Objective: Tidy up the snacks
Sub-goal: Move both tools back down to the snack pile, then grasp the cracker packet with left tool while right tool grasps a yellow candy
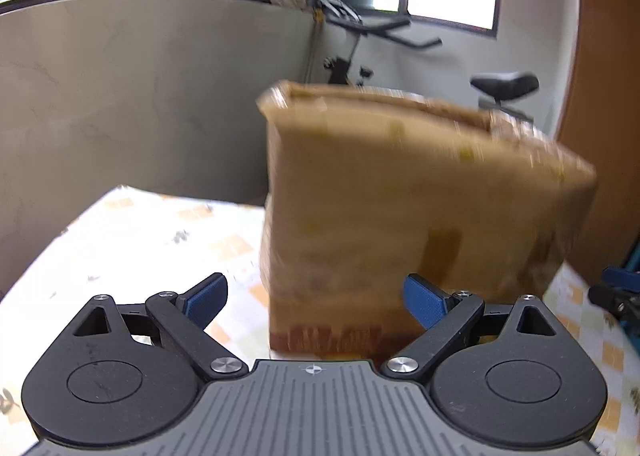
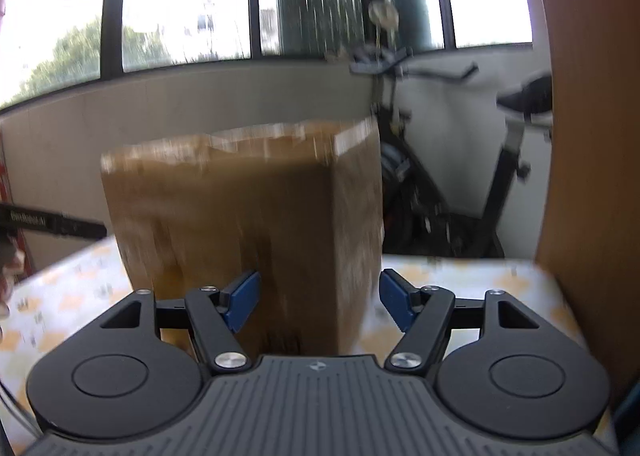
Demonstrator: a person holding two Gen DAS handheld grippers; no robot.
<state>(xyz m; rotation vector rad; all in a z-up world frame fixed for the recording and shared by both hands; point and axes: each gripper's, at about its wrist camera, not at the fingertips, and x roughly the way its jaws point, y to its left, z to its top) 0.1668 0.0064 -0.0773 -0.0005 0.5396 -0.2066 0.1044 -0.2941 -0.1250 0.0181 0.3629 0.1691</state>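
**A:** Both grippers are spread wide and carry nothing. From the left wrist view, the left gripper (image 1: 316, 298) hangs low over the table (image 1: 132, 240), its blue pads (image 1: 208, 296) apart, with the cardboard box (image 1: 420, 192) standing just beyond them, a little to the right. The right gripper (image 2: 319, 298) is the same: released, empty, and facing a near corner of the box (image 2: 248, 216).

**B:** Is either one touching the box?

**A:** I cannot say for sure. The box is blurred in both views. It looks close to the fingertips, but no pad is pressed on a wall.

**B:** Where are the snacks, then?

**A:** None show. The box stands upright on the patterned tablecloth, its top looks open, yet its inside is hidden from both cameras. The stretch of table to the left of it shows no packets.

**B:** So how far along is the job?

**A:** My judgement is that it is either at the very start or near the end; these views do not settle which. No snack is held and none is seen waiting. An exercise bike (image 2: 460, 176) stands far behind the table by the window, and a wooden panel (image 2: 592, 136) rises at the right; neither is part of the work.
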